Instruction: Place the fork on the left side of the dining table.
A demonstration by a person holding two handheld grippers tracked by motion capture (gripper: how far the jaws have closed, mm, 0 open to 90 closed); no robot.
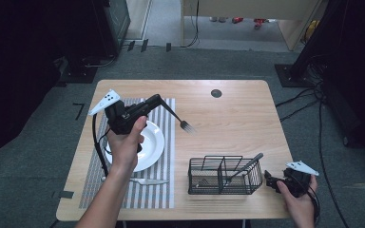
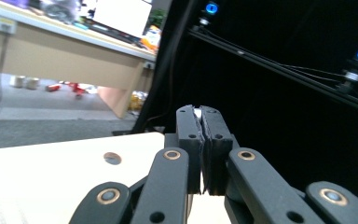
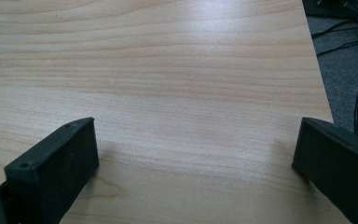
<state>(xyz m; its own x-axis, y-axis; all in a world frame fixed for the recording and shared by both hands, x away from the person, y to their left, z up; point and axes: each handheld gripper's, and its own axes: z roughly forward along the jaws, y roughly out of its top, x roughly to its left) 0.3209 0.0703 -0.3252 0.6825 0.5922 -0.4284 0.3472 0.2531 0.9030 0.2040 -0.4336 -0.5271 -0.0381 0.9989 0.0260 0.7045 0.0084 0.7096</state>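
The left gripper (image 1: pixel 159 100) pinches the handle of a thin silver metal fork (image 1: pixel 179 118) and holds it up over the light wooden surface (image 1: pixel 228 118), likely to carry it, while the right gripper (image 1: pixel 269 178) rests wide open beside the black wire basket (image 1: pixel 224 175).

The high view looked forward and down over the whole table (image 1: pixel 228 109). The left gripper view sat raised above it, facing level past the table's far edge (image 2: pixel 74 154). The right gripper view hovered close over bare tabletop (image 3: pixel 168 70), sharing that wood.
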